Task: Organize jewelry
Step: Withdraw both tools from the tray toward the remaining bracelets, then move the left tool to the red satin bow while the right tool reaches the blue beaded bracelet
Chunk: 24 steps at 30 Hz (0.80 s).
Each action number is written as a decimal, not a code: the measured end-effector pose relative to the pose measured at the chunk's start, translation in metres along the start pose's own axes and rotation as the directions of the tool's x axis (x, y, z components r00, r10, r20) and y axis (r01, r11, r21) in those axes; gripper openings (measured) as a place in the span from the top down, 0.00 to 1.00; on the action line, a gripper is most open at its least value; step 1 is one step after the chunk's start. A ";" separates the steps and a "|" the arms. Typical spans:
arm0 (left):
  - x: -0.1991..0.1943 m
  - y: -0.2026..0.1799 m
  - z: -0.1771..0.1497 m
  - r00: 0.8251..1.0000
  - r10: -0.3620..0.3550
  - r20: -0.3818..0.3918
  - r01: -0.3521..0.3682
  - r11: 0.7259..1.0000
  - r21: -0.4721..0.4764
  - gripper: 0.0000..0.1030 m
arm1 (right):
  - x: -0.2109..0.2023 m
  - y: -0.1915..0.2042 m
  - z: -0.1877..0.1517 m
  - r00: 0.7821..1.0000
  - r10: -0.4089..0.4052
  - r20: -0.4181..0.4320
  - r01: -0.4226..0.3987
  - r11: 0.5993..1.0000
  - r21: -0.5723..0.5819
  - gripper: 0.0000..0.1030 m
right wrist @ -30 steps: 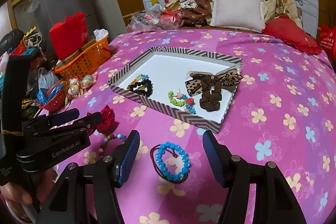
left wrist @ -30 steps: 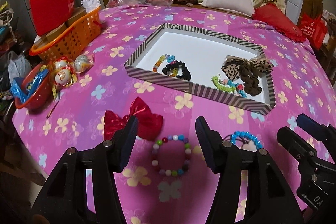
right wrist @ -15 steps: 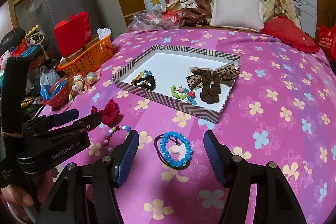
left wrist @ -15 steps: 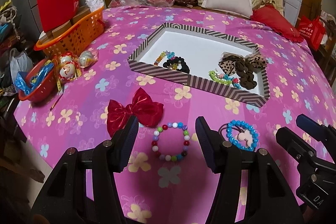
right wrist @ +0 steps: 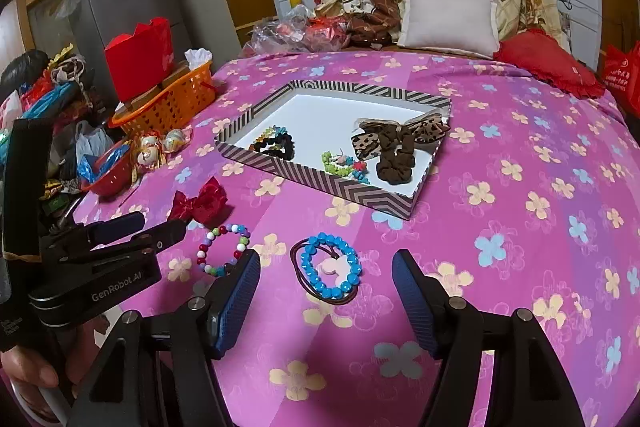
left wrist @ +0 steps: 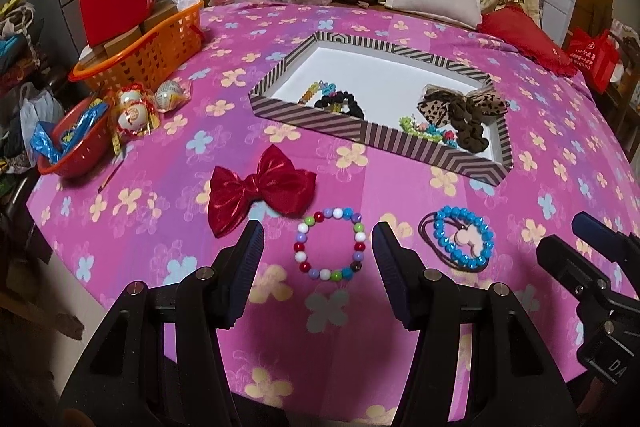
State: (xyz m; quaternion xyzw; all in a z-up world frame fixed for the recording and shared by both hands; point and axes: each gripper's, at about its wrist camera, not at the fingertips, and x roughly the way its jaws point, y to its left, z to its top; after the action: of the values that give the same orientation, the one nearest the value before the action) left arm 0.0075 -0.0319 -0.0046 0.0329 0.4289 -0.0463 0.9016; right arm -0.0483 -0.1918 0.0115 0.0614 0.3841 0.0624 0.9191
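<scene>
The striped tray [left wrist: 362, 135]'s near wall partly hides its black scrunchie [left wrist: 340, 105]. The left gripper [left wrist: 318, 247], spread wide, frames the multicolored bead bracelet [left wrist: 330, 247]; a red bow [left wrist: 260, 193] lies beyond its left finger. The right gripper [right wrist: 326, 281], equally wide, frames the blue bead bracelet [right wrist: 330, 265].

The right claw [right wrist: 325, 287] hovers with its blue-padded jaws spread wide over a blue bead bracelet [right wrist: 330, 264] lying on the pink flowered surface [right wrist: 520, 227]. Just beside it, the left claw [right wrist: 160, 227] points toward a multicolored bead bracelet [right wrist: 222, 243] and a red bow [right wrist: 199, 203]. Behind, a striped tray [right wrist: 320, 183] holds a leopard-print bow [right wrist: 400, 137] and scrunchies.
</scene>
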 end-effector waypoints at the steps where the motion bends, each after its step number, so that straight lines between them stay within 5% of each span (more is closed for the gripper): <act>1: 0.000 0.001 -0.001 1.000 0.000 -0.004 0.000 1.000 -0.002 0.45 | 0.000 0.000 0.000 1.000 0.000 -0.002 0.000 1.000 -0.001 0.36; 24: 0.019 0.078 -0.033 0.992 -0.068 -0.110 0.046 0.981 -0.191 0.41 | 0.020 -0.024 -0.018 0.996 -0.013 -0.083 0.017 0.999 0.042 0.36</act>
State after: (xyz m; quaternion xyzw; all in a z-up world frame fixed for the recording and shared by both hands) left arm 0.0032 0.0476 -0.0388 -0.0619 0.4840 -0.0294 0.8724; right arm -0.0450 -0.2109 -0.0190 0.0754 0.4234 0.0497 0.9014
